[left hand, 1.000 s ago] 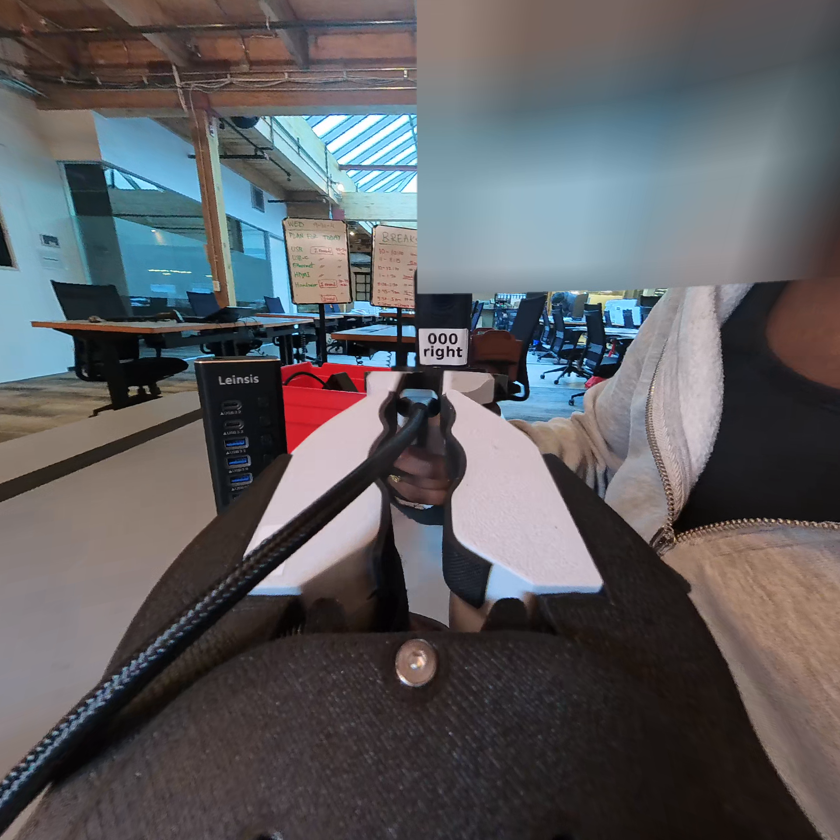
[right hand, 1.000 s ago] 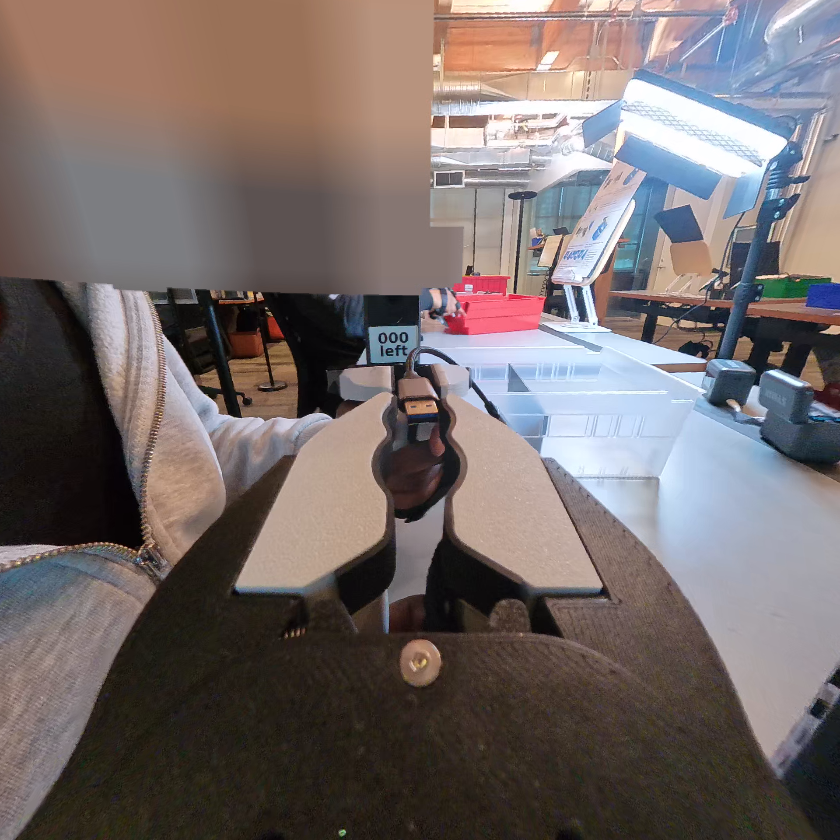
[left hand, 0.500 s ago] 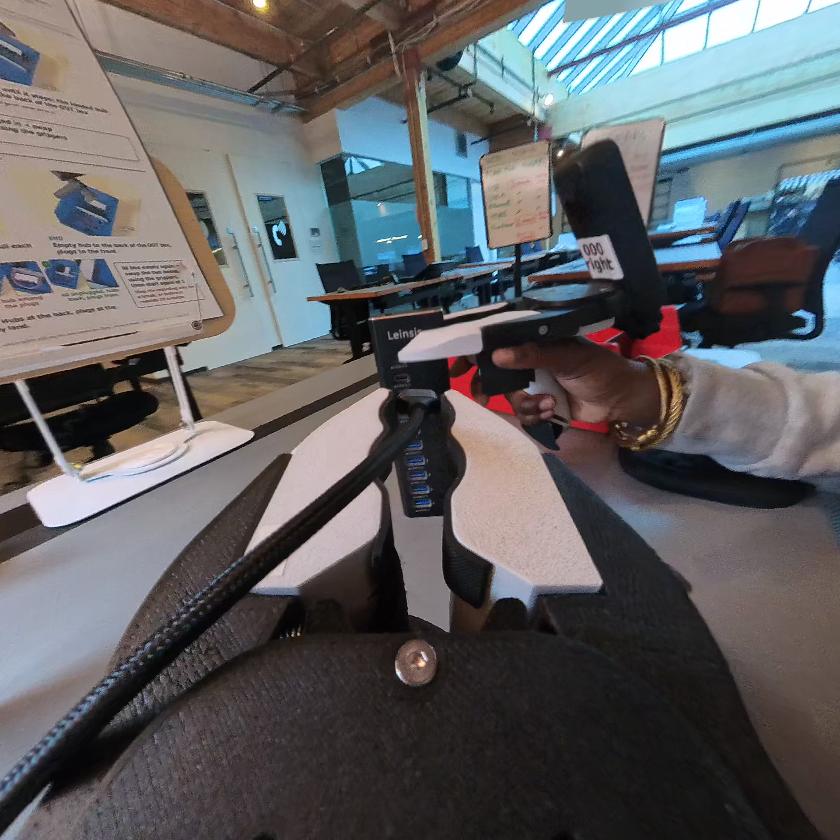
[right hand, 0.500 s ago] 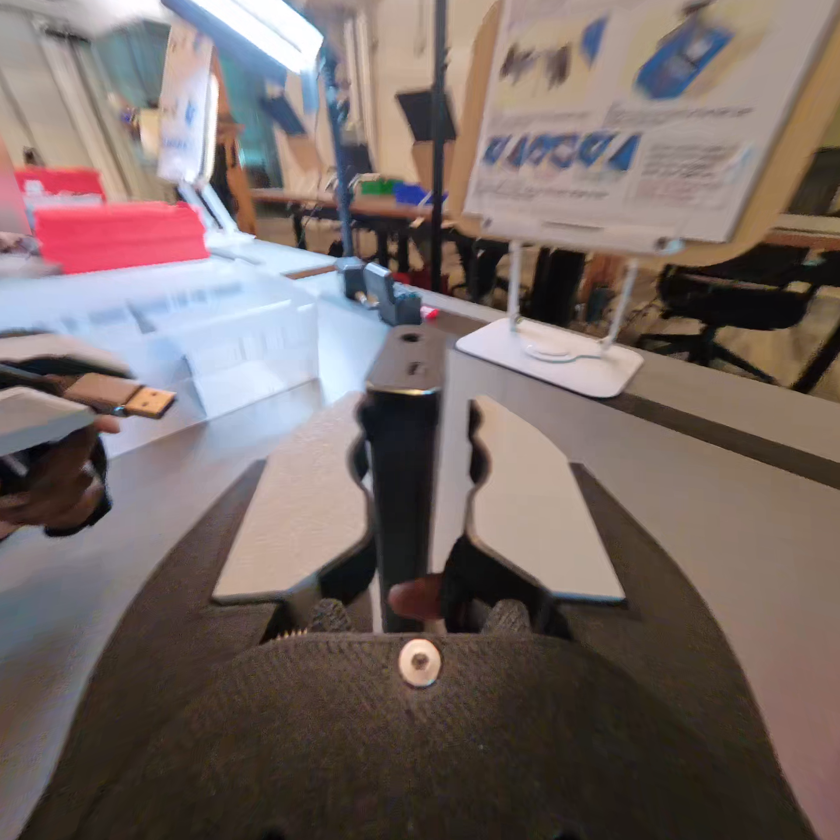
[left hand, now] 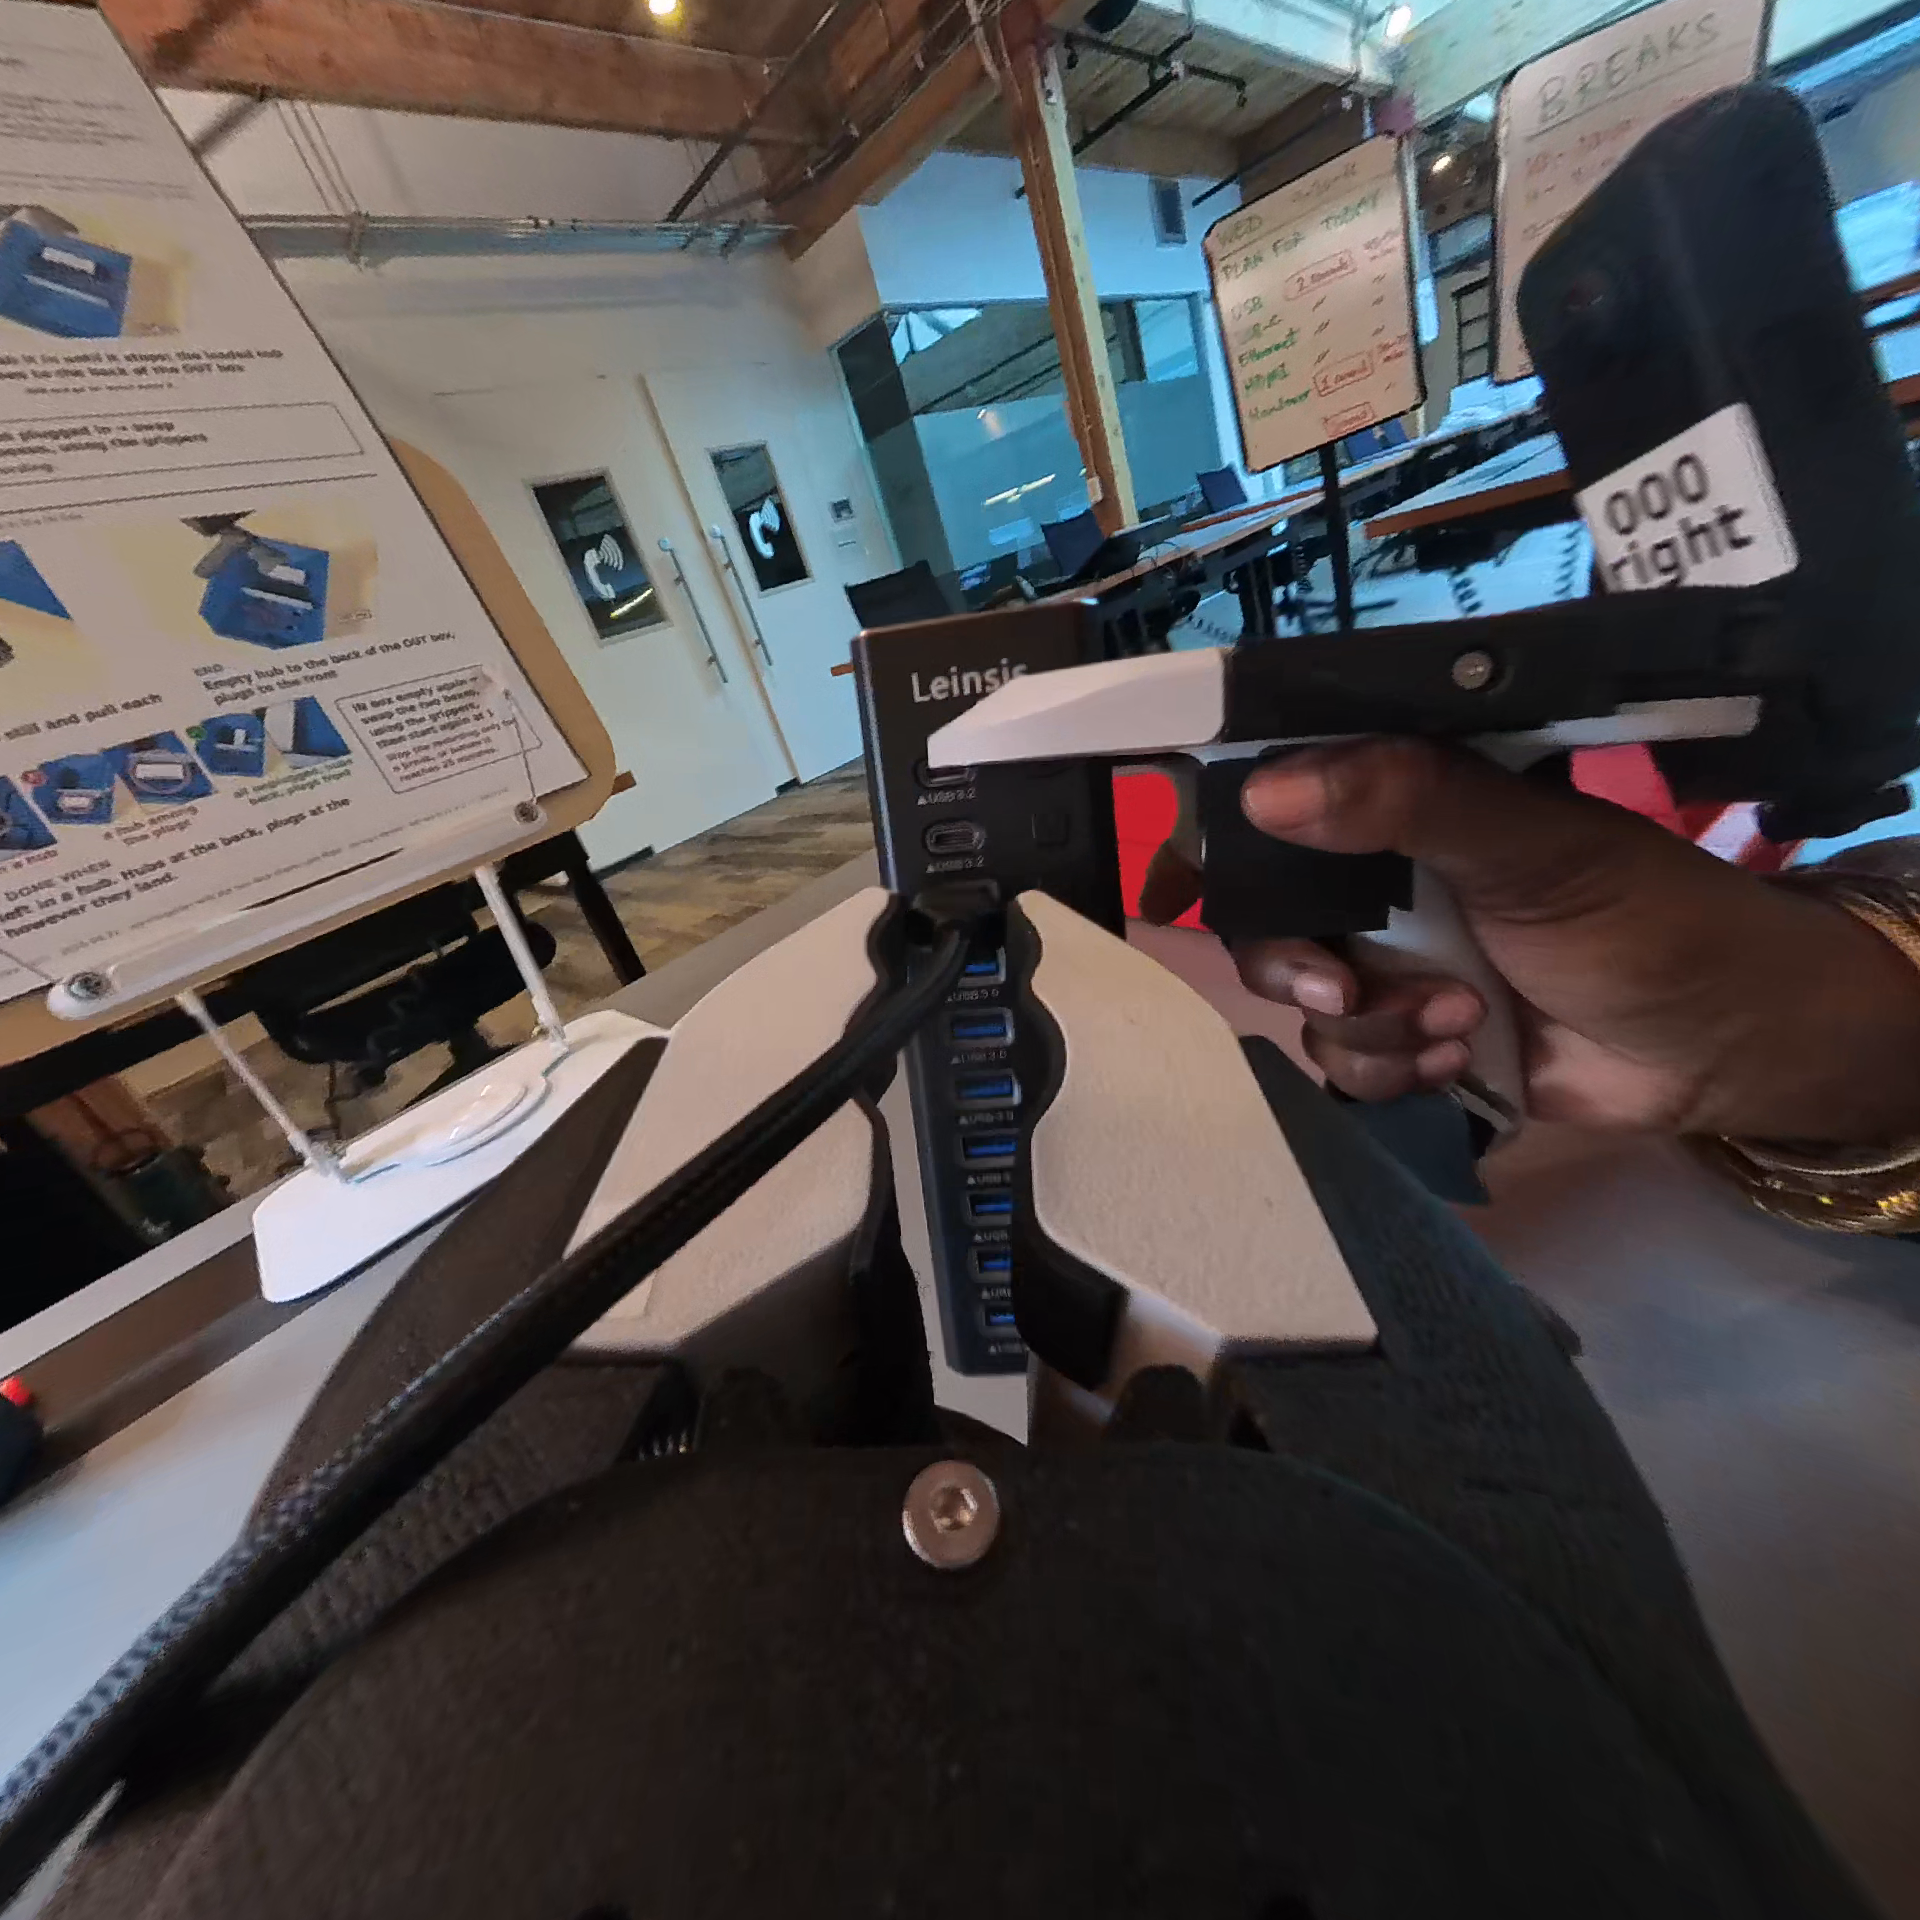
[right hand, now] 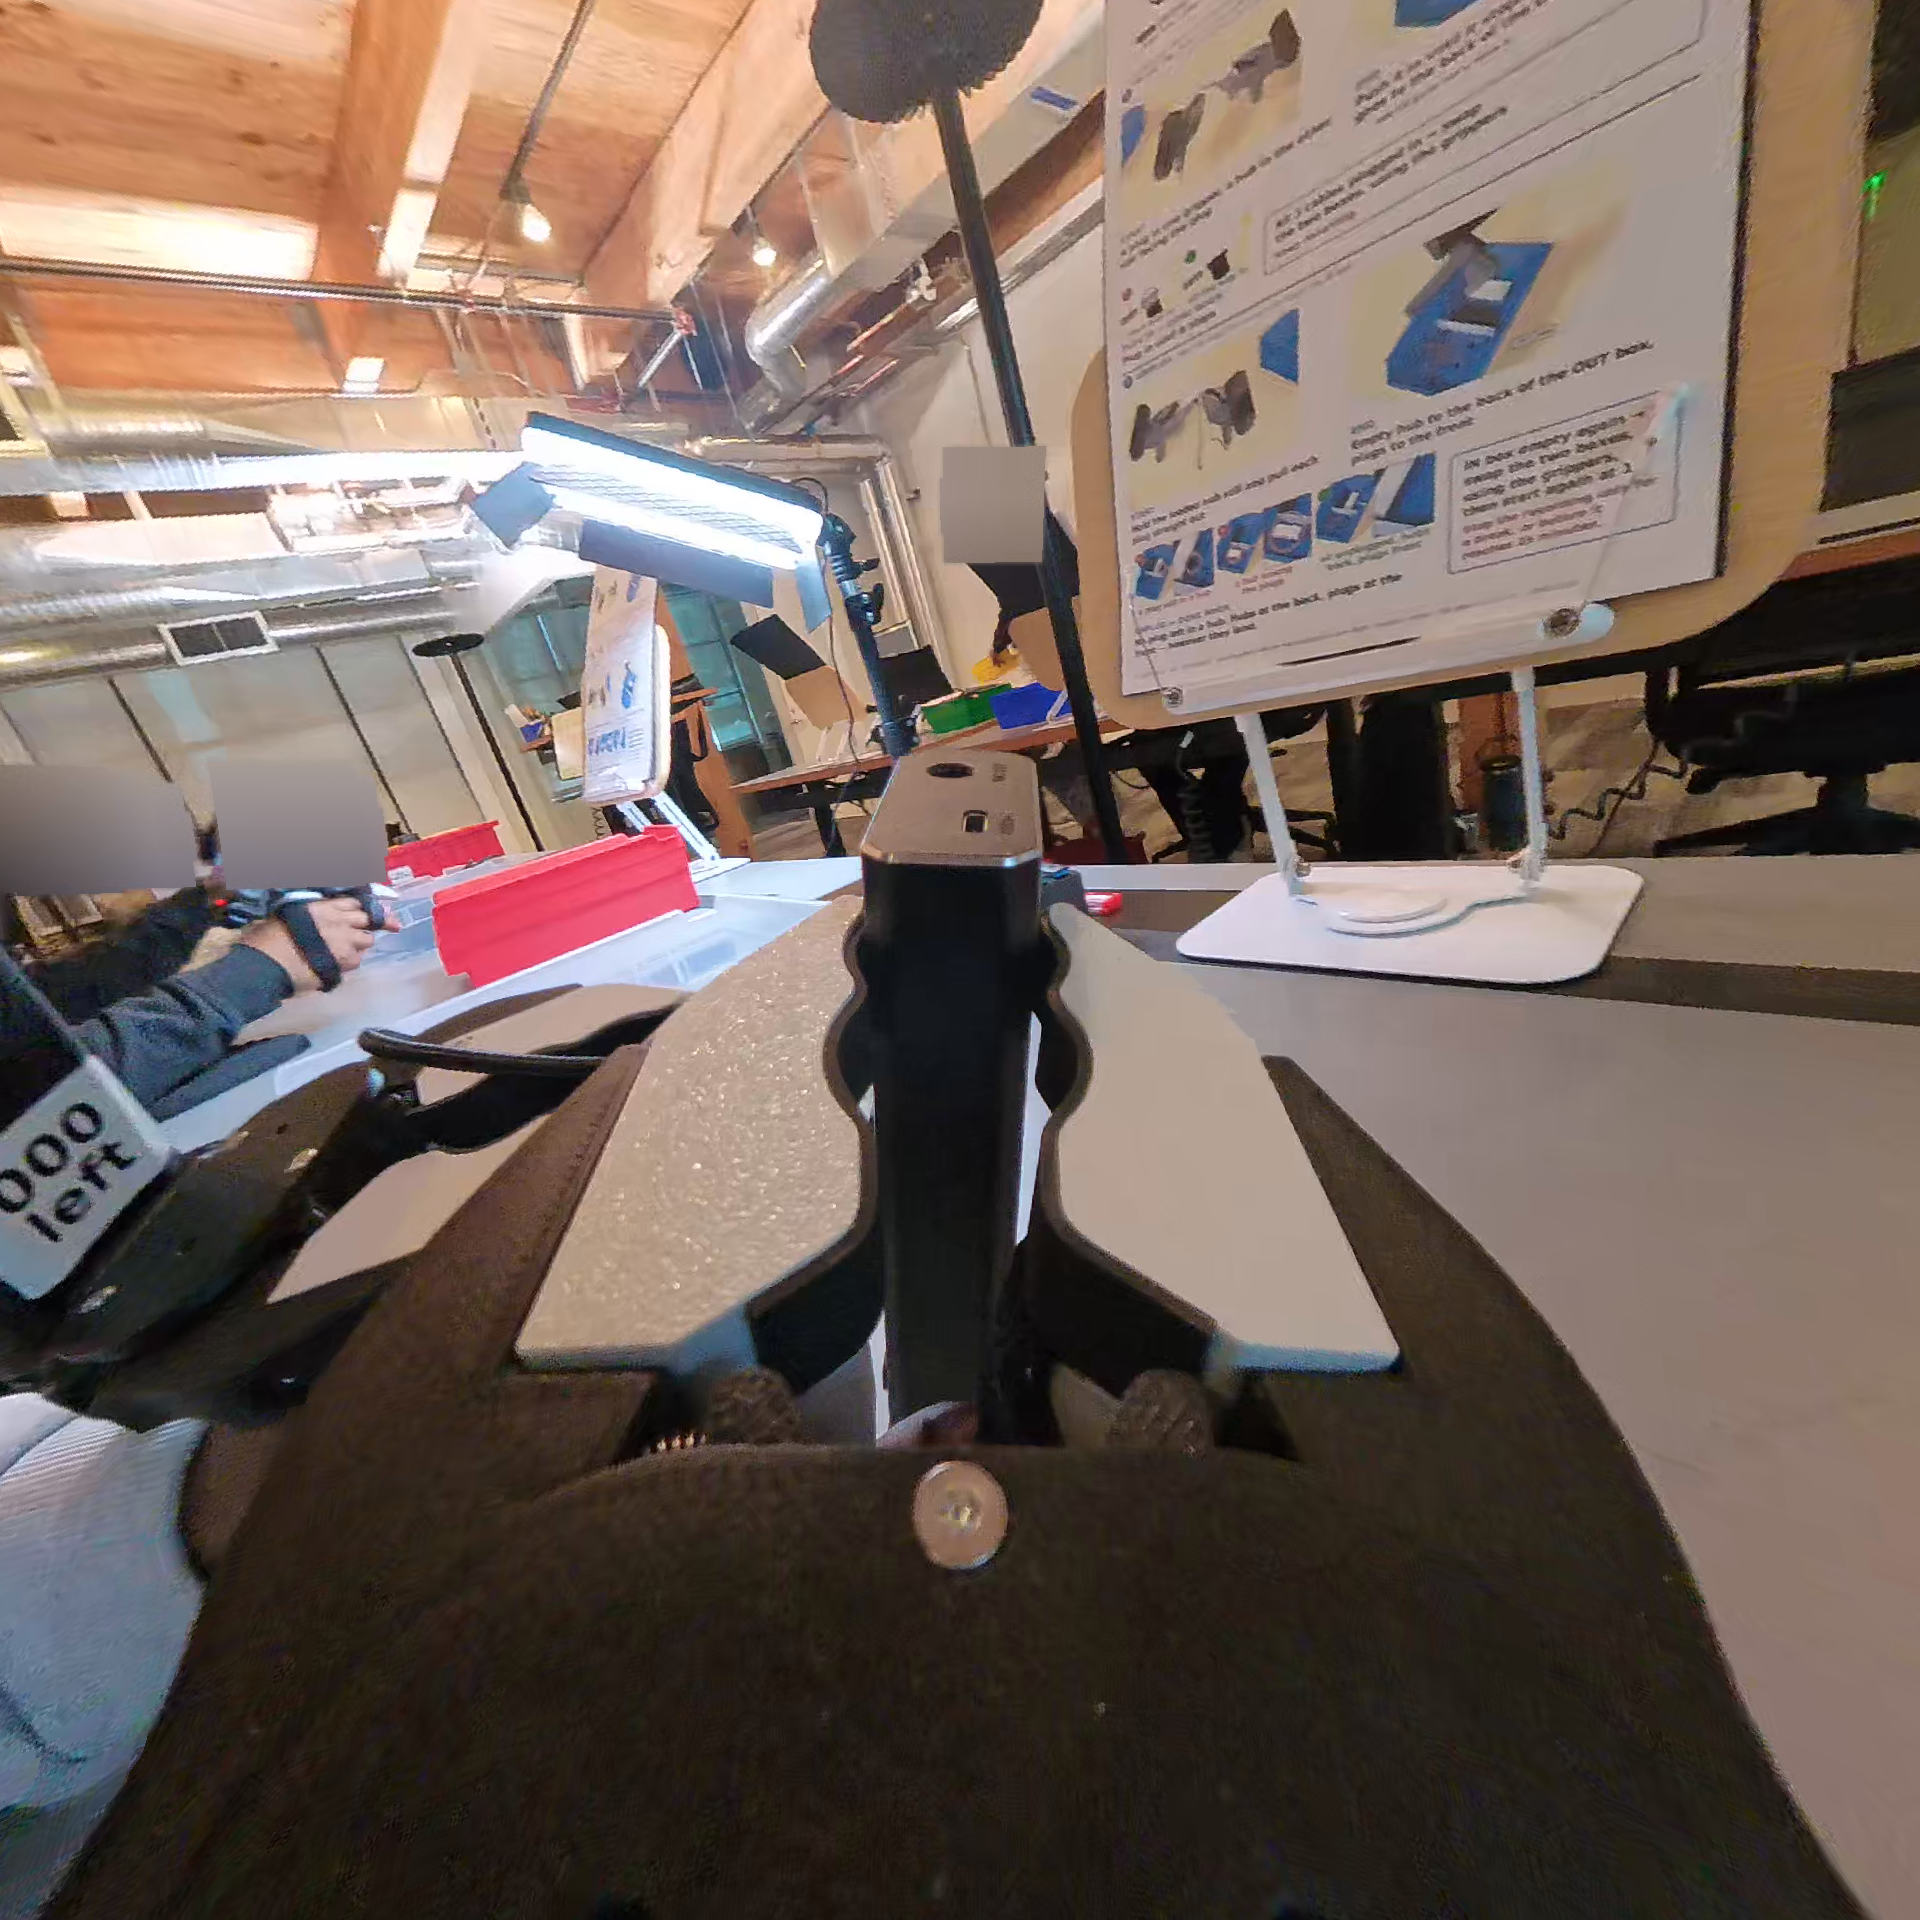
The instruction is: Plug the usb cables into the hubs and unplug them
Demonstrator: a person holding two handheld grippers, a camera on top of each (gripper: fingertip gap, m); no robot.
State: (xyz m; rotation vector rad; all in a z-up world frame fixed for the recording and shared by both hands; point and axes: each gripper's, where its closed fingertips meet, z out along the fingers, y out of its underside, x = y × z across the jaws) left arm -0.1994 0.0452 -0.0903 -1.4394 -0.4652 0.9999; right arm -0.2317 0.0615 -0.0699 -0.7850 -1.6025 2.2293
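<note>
Two grippers meet at one black hub (left hand: 987, 790), which stands upright on the grey table (left hand: 1714, 1507) — its long axis vertical, its column of ports facing the left gripper.

On the left, the left gripper (left hand: 951, 914) pinches the plug (left hand: 948, 896) of a braided black USB cable (left hand: 582, 1257), which trails back over the left finger and out at the lower left. The plug sits at the tips, pointing straight ahead at the port column, touching or just entering the face below the two small oval ports and above the blue ones (how deep it sits I cannot tell). Plug axis and port face look roughly square to each other, so the coming move seems a short push straight forward.

On the right, the right gripper (right hand: 951, 1049), gripped by a hand (left hand: 1538, 956), is clamped on the hub's side walls from the flank, at right angles to the plug's travel. In its own view the hub rises between both fingers, top end up — braced, as I judge it, against the push.
</note>
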